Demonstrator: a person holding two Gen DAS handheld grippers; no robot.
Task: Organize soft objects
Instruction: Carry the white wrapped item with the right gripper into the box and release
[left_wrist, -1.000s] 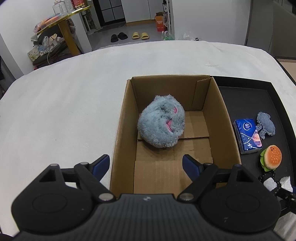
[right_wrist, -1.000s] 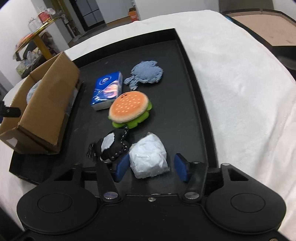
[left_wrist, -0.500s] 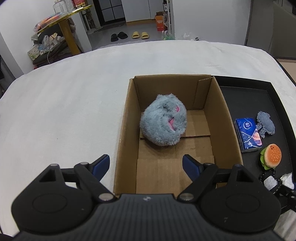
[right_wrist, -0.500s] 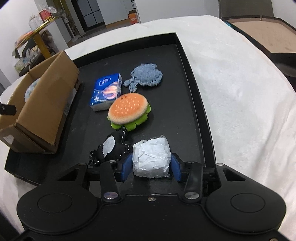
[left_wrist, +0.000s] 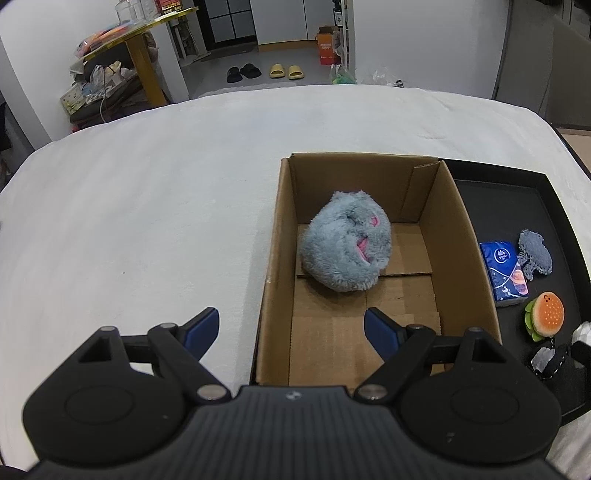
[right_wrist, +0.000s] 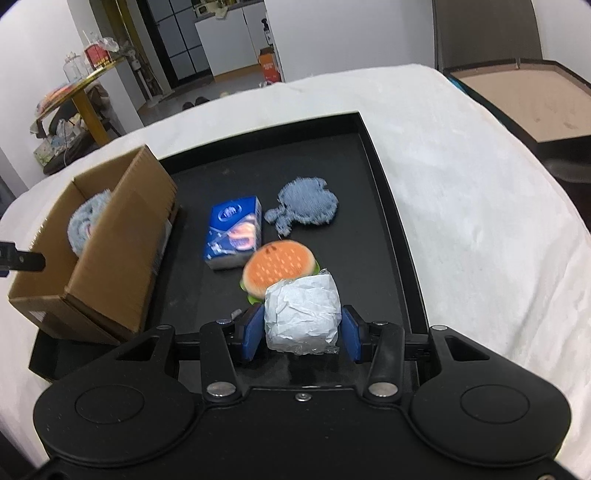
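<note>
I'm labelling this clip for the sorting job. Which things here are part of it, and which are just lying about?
Part of the job:
- cardboard box holding the grey plush
- white wrapped bundle, clamped in the right hand-held gripper
- burger plush
- blue tissue pack
- grey fuzzy patch
- black tray

Lying about:
- slippers
- yellow side table

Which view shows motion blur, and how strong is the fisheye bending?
Right wrist view: cardboard box and burger plush are smeared, the white packet in the right tool stays sharp. Left wrist view: crisp throughout. Both bend the bed edges strongly.
</note>
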